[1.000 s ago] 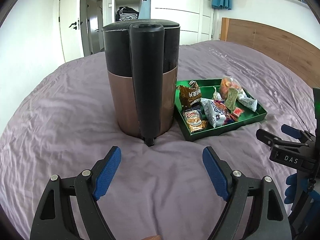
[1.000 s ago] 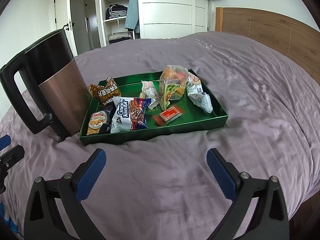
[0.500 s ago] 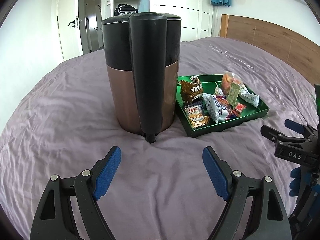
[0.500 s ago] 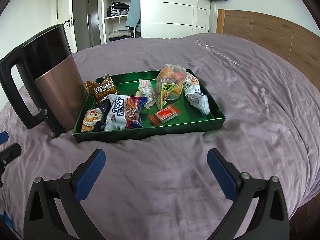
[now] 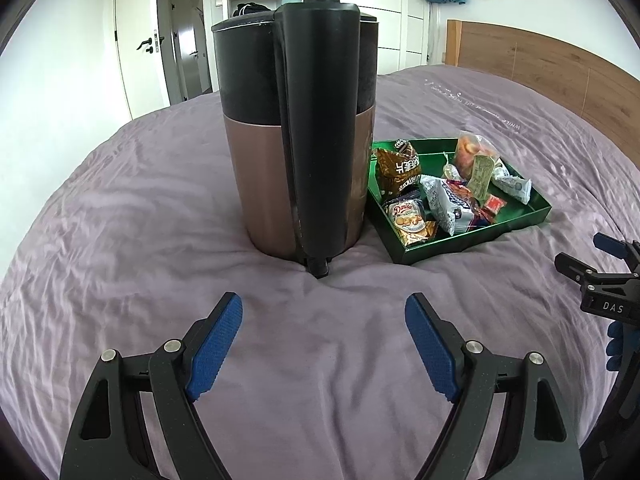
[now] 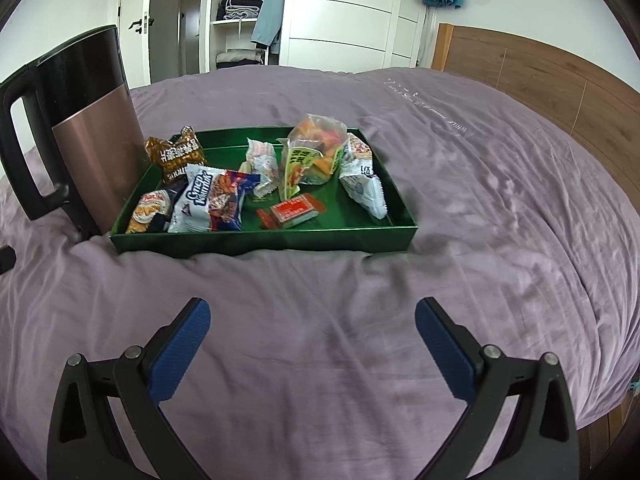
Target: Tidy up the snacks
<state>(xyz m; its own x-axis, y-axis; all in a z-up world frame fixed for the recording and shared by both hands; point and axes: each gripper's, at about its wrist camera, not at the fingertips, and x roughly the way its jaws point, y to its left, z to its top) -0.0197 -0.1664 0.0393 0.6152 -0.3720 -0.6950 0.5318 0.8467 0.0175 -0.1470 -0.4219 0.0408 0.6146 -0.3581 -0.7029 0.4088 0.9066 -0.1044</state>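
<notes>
Room: a bedroom with white wardrobe doors (image 6: 340, 12), open shelves of folded clothes, a blue curtain and a wooden headboard (image 6: 540, 80).
Bed: a wrinkled mauve bedspread (image 6: 480, 184) covers the whole surface and carries everything else.
Kettle: a copper-and-black electric kettle (image 5: 296, 140) stands upright on the bedspread, its handle toward the left wrist camera, just beside the tray's left edge.
Tray: a shallow green tray (image 6: 256, 240) sits mid-bed, ahead of the right gripper and to the kettle's right.
Snacks: all lie inside the tray. A white-and-blue packet (image 6: 216, 200) and a cookie packet (image 6: 150, 210) sit at the front left, a brown bag (image 6: 176, 156) behind them.
More snacks: a clear bag of orange pieces (image 6: 316, 148) leans at the back, a white pouch (image 6: 362, 180) lies along the right side, and a small red pack (image 6: 294, 210) rests near the front centre.
Left gripper (image 5: 323, 340): blue-padded jaws stand wide apart above bare bedspread, facing the kettle, holding nothing.
Right gripper (image 6: 313, 340): jaws spread apart over the bedspread, short of the tray's front wall, nothing between them.
</notes>
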